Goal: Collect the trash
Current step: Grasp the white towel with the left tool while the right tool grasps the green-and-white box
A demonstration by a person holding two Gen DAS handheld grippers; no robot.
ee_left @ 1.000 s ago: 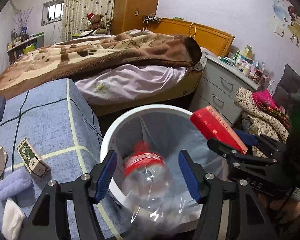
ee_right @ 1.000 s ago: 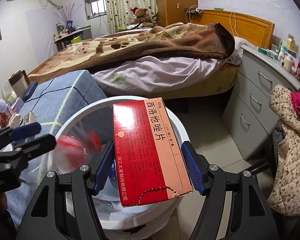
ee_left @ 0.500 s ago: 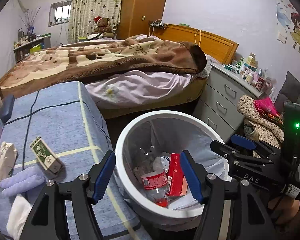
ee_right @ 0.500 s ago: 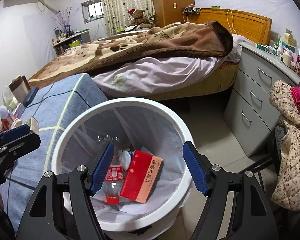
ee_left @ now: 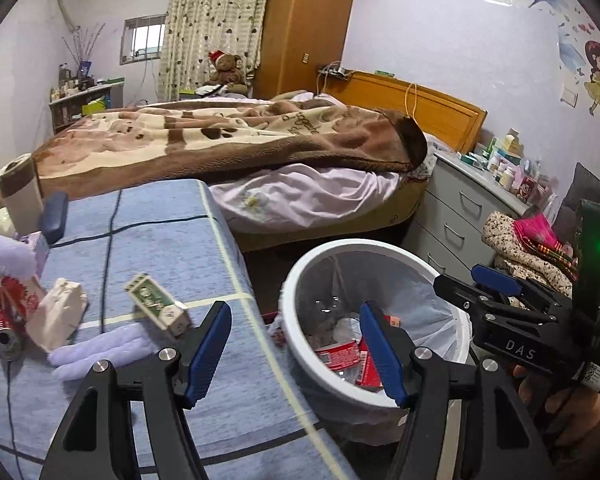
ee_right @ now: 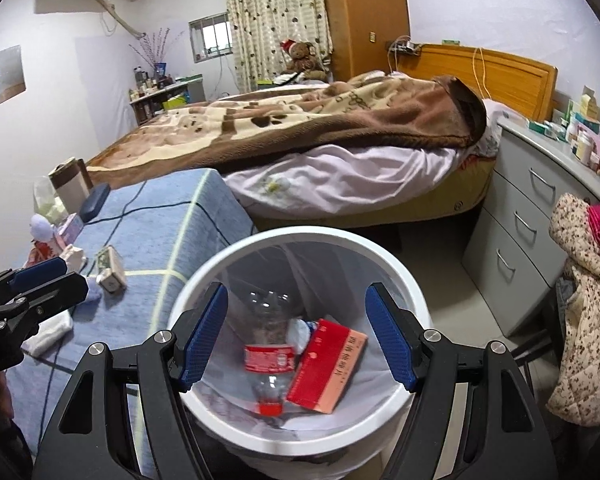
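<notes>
Both grippers are hovering with jaws spread and gripping nothing. The right gripper (ee_right: 296, 336) is hanging over the white trash bin (ee_right: 384, 250), where a clear plastic bottle (ee_right: 270, 354) and a red carton (ee_right: 328, 366) are already lying. The left gripper (ee_left: 296, 350) is pointing across the bin's near rim beside the blue surface (ee_left: 160, 240). Remaining trash is lying on that surface, ahead and to the left of the left jaws: a green-and-white carton (ee_left: 158, 310), long axis running diagonally away to the left, a crumpled paper bag (ee_left: 58, 314) and a red can (ee_left: 0, 326). The left gripper is judged nearer, making it the likely one for the next pick
</notes>
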